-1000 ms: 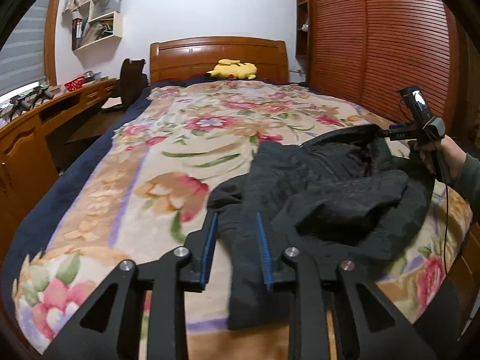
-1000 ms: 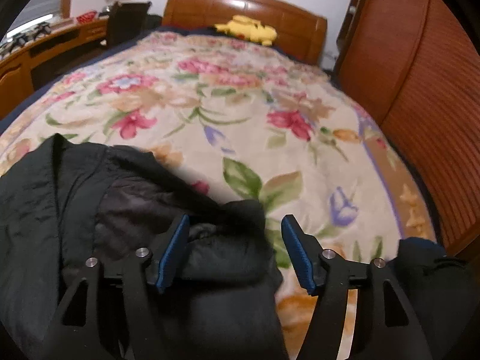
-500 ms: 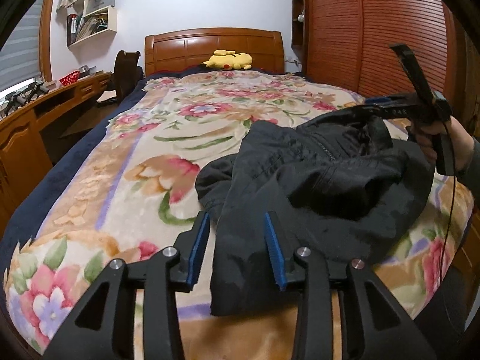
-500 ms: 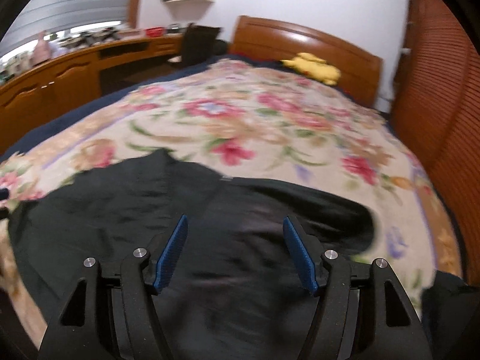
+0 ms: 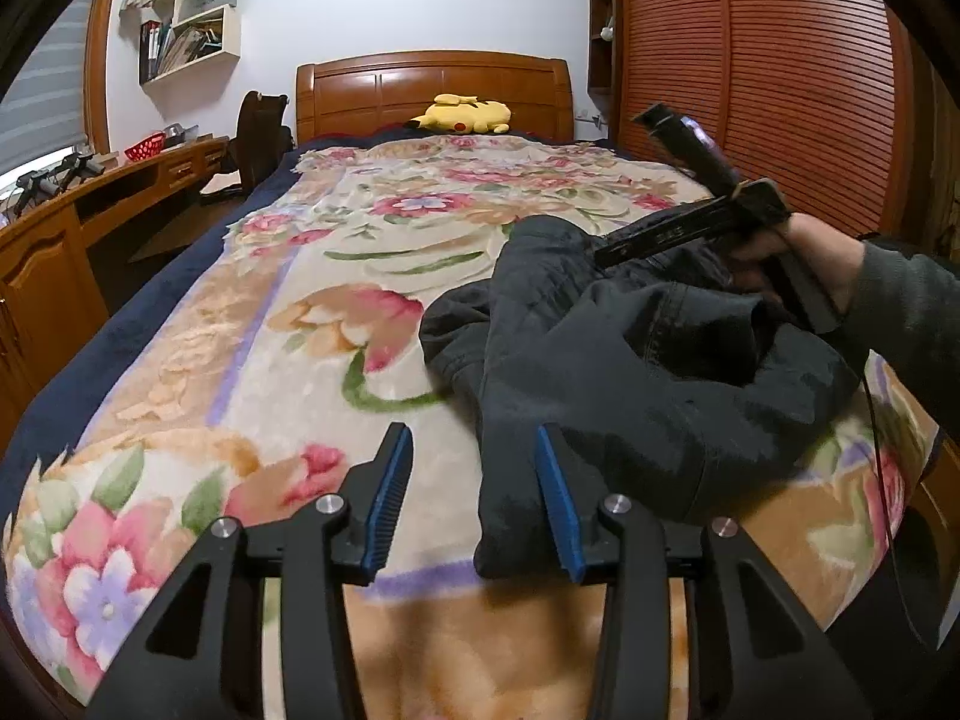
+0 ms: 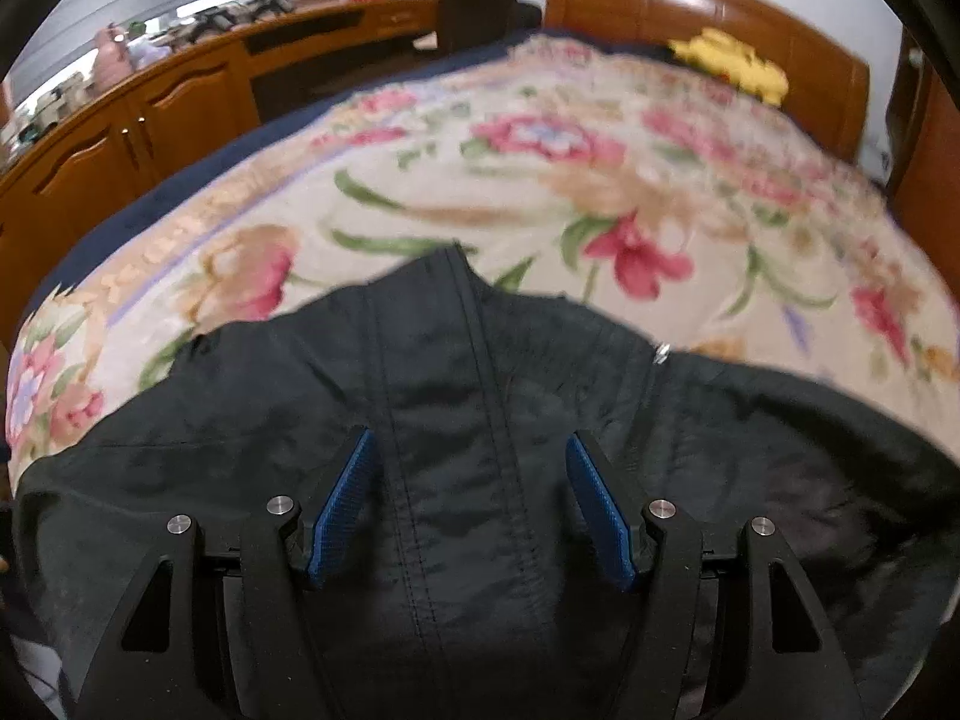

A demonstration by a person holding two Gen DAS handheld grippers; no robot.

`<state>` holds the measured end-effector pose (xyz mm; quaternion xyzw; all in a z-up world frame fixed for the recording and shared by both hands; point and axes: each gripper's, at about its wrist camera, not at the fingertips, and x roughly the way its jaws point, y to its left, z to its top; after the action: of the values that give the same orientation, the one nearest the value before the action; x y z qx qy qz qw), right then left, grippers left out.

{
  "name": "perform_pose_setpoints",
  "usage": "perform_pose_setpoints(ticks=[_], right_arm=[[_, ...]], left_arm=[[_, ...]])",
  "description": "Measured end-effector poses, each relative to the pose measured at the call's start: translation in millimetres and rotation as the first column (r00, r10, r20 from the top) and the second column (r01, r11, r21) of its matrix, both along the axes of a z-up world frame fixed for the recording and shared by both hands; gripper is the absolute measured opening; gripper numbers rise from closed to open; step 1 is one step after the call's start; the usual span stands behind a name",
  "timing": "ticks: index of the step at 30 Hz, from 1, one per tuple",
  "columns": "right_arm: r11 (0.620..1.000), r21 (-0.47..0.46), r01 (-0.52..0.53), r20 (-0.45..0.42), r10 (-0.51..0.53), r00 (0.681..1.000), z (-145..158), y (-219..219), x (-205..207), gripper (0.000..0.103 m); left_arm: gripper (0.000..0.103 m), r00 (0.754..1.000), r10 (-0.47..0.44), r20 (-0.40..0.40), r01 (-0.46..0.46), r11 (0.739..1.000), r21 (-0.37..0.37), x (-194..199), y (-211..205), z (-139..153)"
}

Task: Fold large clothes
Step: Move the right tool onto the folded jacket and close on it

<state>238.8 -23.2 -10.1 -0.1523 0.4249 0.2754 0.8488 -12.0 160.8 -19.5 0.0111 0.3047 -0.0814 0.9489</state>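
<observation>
We see the crumpled black nylon jacket (image 5: 630, 372) right of centre in the left wrist view, on the floral plush blanket (image 5: 288, 312). Our left gripper (image 5: 474, 498) has just been opening, jaws straddling the jacket's near edge, unpinched. Our right gripper (image 6: 471, 504) is released, hovering over the seams.
</observation>
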Motion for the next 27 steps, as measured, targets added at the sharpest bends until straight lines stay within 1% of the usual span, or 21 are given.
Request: perform_pose_setpoints(ticks=[2,4,6,7,9,10,11,15,16,20,22,24,27], right_arm=[[1.0,-0.013,0.006,-0.033,-0.007,0.999,-11,1,7,0.067],[1.0,-0.02,0.003,-0.086,-0.004,0.996,-22,4,13,0.067],[0.999,-0.034,-0.008,-0.1,0.005,0.995,-27,8,14,0.067],[0.999,-0.033,-0.027,-0.107,0.023,0.994,-28,12,12,0.061],[0.997,-0.037,-0.062,-0.104,0.058,0.993,-27,18,9,0.044],[0.996,-0.041,-0.084,-0.103,0.079,0.992,-26,21,7,0.014],[0.993,-0.051,-0.11,-0.102,0.105,0.989,-26,26,5,0.007],[0.977,-0.059,-0.204,-0.034,0.202,0.979,-16,47,-10,0.007],[0.976,-0.065,-0.21,-0.001,0.21,0.978,-11,55,-14,0.007],[0.974,-0.034,-0.226,0.104,0.228,0.968,11,82,-23,0.006],[0.97,-0.021,-0.241,0.156,0.241,0.958,22,99,-27,0.006],[0.965,-0.025,-0.26,0.22,0.259,0.94,36,120,-32,0.006],[0.965,-0.007,-0.263,0.317,0.252,0.914,62,145,-31,0.004]], left_arm=[[0.042,1.0,-0.001,0.0,0.001,1.0,-0.005,0,1,-1],[0.042,1.0,-0.001,-0.001,0.001,1.0,-0.016,0,3,-2],[0.043,1.0,-0.001,0.0,0.001,1.0,-0.024,0,5,-2],[0.043,1.0,0.0,0.001,0.0,1.0,-0.027,-1,6,-3],[0.043,1.0,0.001,0.002,-0.001,1.0,-0.03,-2,8,-4],[0.043,1.0,0.002,0.002,-0.002,1.0,-0.029,-3,9,-3],[0.043,1.0,0.004,0.002,-0.004,1.0,-0.028,-4,9,-4],[0.044,1.0,0.013,0.003,-0.013,1.0,-0.024,-6,14,-5],[0.044,1.0,0.016,0.004,-0.016,1.0,-0.025,-6,16,-6],[0.044,0.999,0.03,0.011,-0.03,0.998,-0.049,-9,25,-4],[0.045,0.999,0.036,0.015,-0.035,0.998,-0.059,-10,28,-3],[0.045,0.999,0.042,0.021,-0.041,0.997,-0.059,-12,31,0],[0.046,0.998,0.05,0.025,-0.049,0.998,-0.049,-14,34,4]])
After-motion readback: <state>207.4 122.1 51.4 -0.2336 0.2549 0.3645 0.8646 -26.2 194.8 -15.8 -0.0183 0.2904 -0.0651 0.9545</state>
